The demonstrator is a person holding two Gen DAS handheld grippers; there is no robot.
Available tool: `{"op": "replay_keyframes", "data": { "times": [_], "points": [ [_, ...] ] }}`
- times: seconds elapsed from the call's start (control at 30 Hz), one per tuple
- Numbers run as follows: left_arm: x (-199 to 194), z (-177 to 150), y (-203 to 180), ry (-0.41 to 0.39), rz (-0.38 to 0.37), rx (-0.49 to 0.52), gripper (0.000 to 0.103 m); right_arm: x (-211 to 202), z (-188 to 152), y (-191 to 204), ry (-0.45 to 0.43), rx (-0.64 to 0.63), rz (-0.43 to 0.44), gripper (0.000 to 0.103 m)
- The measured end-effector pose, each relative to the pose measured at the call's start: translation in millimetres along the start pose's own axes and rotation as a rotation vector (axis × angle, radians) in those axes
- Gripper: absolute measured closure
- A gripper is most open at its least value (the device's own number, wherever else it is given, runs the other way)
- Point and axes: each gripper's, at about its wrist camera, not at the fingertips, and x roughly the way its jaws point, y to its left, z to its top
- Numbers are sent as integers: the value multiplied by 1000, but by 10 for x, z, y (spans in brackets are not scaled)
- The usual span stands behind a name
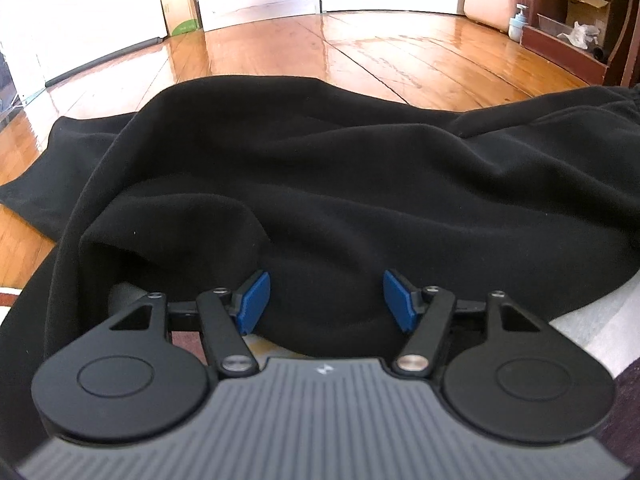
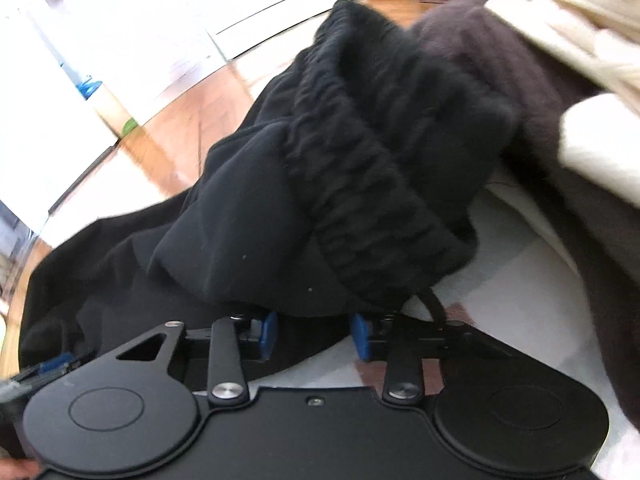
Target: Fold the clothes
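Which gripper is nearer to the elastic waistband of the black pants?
Right. The right gripper is open right below the waistband. The left gripper is open at plain fabric, the waistband far off.

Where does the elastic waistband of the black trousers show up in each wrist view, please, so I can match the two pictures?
Left wrist: the waistband is only just in view at the far right edge, gathered and dark.
Right wrist: the waistband runs diagonally through the middle, from top centre down towards the right gripper.
Shared landmark: the cardboard box with the green mark on the wooden floor.

The left gripper (image 1: 326,300), fingers (image 1: 253,303) spread, noses into rumpled black garment (image 1: 340,184) over wooden floor (image 1: 360,52).
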Motion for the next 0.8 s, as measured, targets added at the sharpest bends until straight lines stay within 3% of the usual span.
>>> {"op": "replay_keyframes", "data": {
  "times": [0.23,0.37,0.5,0.67,0.8],
  "points": [
    [1,26,23,10,-1,-12,40,-138,42,-211,8,117,28,67],
    [-87,100,116,-28,-2,-91,41,-228,-71,-275,7,152,29,58],
    [-197,168,197,-97,-47,-145,41,-306,-86,-324,-19,144,26,40],
    [-92,125,215,-44,-110,-195,41,-189,43,-399,-50,177,40,35],
    [5,69,211,-1,-106,-205,41,158,267,-385,-49,151,-13,33]
  ]
}}
